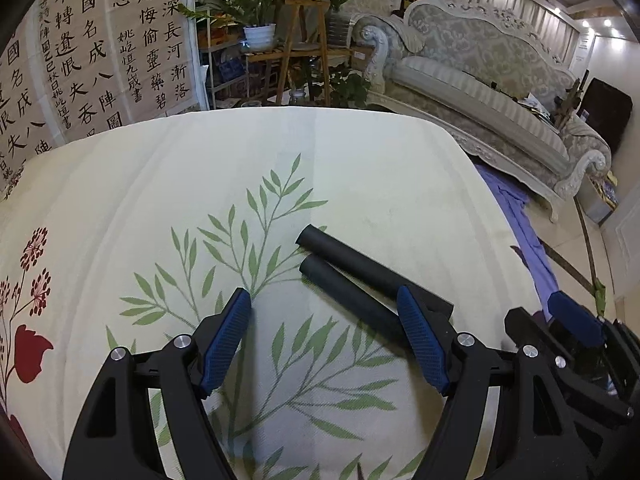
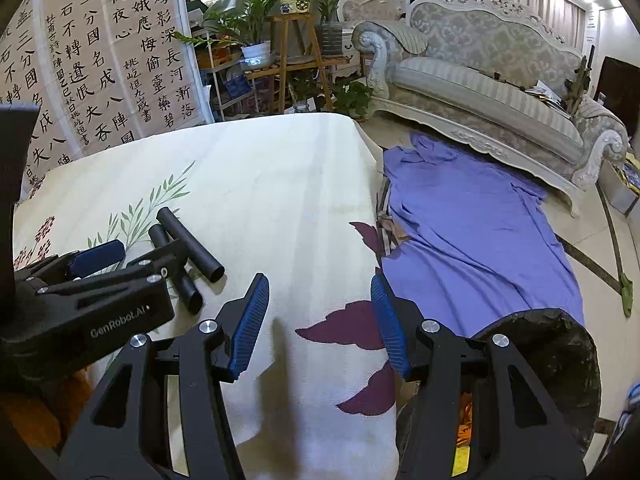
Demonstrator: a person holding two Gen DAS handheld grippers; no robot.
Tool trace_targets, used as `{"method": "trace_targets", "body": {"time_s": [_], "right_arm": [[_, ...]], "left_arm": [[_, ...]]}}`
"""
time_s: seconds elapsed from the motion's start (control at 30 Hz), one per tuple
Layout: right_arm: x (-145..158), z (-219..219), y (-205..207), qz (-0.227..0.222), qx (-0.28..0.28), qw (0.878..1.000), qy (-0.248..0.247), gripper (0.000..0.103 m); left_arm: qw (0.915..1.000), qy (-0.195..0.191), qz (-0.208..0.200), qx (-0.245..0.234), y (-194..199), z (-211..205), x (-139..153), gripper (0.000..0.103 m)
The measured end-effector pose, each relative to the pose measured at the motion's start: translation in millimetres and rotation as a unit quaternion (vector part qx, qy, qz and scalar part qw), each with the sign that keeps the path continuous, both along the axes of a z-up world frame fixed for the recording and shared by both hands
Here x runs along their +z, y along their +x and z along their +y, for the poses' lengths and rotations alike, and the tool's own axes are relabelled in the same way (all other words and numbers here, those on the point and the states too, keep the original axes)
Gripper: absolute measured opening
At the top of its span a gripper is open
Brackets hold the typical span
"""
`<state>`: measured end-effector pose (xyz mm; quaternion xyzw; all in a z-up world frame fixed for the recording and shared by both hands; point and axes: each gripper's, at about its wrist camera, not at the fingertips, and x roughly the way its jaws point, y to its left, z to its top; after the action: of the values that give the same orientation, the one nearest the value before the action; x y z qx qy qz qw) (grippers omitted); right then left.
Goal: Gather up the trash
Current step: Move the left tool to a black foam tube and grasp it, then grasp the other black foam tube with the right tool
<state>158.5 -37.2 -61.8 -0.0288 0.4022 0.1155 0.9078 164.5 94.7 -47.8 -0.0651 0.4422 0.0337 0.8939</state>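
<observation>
Two black tubes (image 1: pixel 340 256) lie side by side on the cloth (image 1: pixel 360 168), a cream sheet printed with green leaves and red flowers. The left gripper (image 1: pixel 324 336) hangs over the cloth with its blue pads spread wide, released, nothing between them; its right pad (image 1: pixel 416 340) sits in front of the near tube's end, and whether it touches cannot be told. In the right wrist view that same gripper reaches in from the left, its fingers over the tubes (image 2: pixel 192 248).

The right gripper (image 2: pixel 318 320) is open too, jaws apart over the cloth's edge and its purple butterfly print, holding nothing.

Down at the lower right sits a dark, rough-walled bin (image 2: pixel 568 360), mouth open beside the cloth's edge. Something orange and yellow (image 2: pixel 466 416) shows inside, behind the gripper's finger; what it is cannot be made out. The tubes are well apart from the bin. A purple sheet (image 2: pixel 472 232) is spread on the floor toward the sofa (image 2: pixel 480 80).
</observation>
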Motion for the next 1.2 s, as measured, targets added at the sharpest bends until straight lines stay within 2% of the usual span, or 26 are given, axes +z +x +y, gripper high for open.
{"method": "trace_targets", "body": {"time_s": [0.17,0.27,0.5,0.67,0.83,0.93,1.07,1.2], "right_arm": [[0,3,-2,0.001,0.004,1.0,0.001,0.052],[0,4,-4,0.002,0.007,1.0,0.002,0.052],[-1,11,-6,0.004,0.019,1.0,0.001,0.052],[-2,18,-6,0.01,0.029,1.0,0.001,0.052],[-4,28,-4,0.017,0.043,0.999,-0.001,0.052],[-5,32,-1,0.023,0.051,0.998,0.001,0.053],[-6,40,6,0.025,0.06,0.998,-0.001,0.058],[-6,51,10,0.023,0.071,0.997,-0.011,0.059]], "left_arm": [[0.9999,0.012,0.003,-0.003,-5,3,-1,0.073],[0.9997,0.022,0.003,-0.005,-8,3,-1,0.068],[0.9983,0.054,-0.004,-0.021,-22,5,-3,0.049],[0.9977,0.059,-0.008,-0.031,-26,9,-2,0.037],[0.9979,0.055,-0.01,-0.033,-29,20,-1,0.016],[0.9984,0.041,-0.013,-0.038,-31,28,-1,0.014],[0.9987,0.035,-0.014,-0.035,-34,37,-1,0.014],[0.9987,0.03,-0.015,-0.039,-35,44,0,0.014]]}}
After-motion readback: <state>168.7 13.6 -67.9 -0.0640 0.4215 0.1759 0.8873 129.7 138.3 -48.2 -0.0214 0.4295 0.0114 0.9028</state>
